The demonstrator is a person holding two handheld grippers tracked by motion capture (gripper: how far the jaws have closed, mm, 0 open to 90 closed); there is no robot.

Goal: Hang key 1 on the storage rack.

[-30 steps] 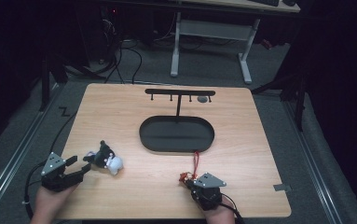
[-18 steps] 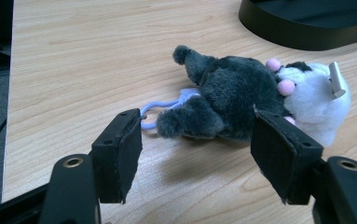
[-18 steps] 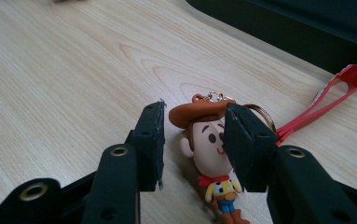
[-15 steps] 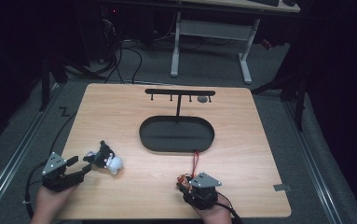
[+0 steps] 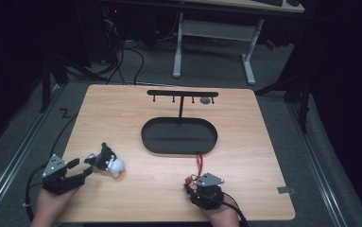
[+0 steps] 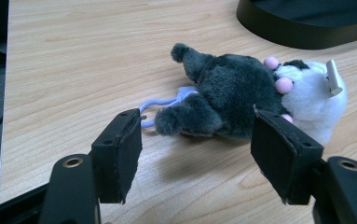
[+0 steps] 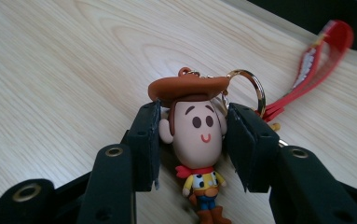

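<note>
Near front edge of wooden table (image 5: 263, 156), small cowboy-figure keychain, hard moulded plastic with brown hat (image 7: 195, 135), lies flat between jaws of right gripper (image 7: 192, 140), which have just been opening. Pads flank head; contact unclear. Light, stiff, smooth; likely slippery. Best hold: across head. Gold ring (image 7: 248, 88), red strap (image 7: 323, 51) trail loose toward black oval tray (image 5: 178, 137). Left gripper (image 6: 197, 149) spread, empty, before soft grey-white plush toy (image 6: 250, 93).

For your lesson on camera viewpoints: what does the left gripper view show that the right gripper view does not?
Left gripper view alone: a grey and white plush toy lying on its side with a lilac loop, just beyond the open left tool. Right gripper view alone: a cowboy keychain between the right tool jaws, with its gold ring and red strap. Both: the wooden table and the black tray's edge.
</note>
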